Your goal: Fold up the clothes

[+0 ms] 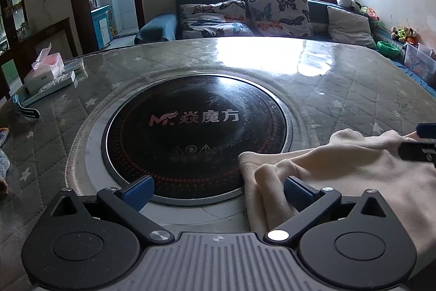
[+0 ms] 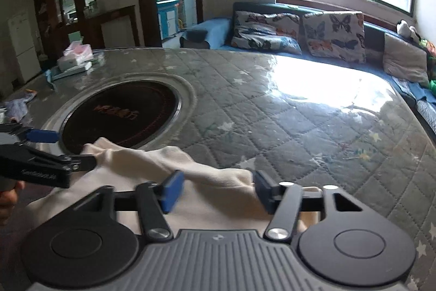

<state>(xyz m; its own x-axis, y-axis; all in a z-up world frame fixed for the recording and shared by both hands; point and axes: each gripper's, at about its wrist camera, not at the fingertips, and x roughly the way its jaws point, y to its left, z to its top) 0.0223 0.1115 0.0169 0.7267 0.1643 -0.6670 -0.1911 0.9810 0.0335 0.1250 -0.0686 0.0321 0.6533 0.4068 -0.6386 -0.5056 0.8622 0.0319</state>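
Left hand-held gripper (image 1: 218, 188) wide open beside cream garment (image 1: 354, 168)

A home living room — sofa (image 1: 272, 15) with butterfly cushions (image 1: 280, 14), cabinets.

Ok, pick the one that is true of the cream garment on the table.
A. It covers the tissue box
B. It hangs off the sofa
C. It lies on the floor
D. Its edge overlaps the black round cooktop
D: the cream garment has an edge lying over the rim of the black round cooktop.
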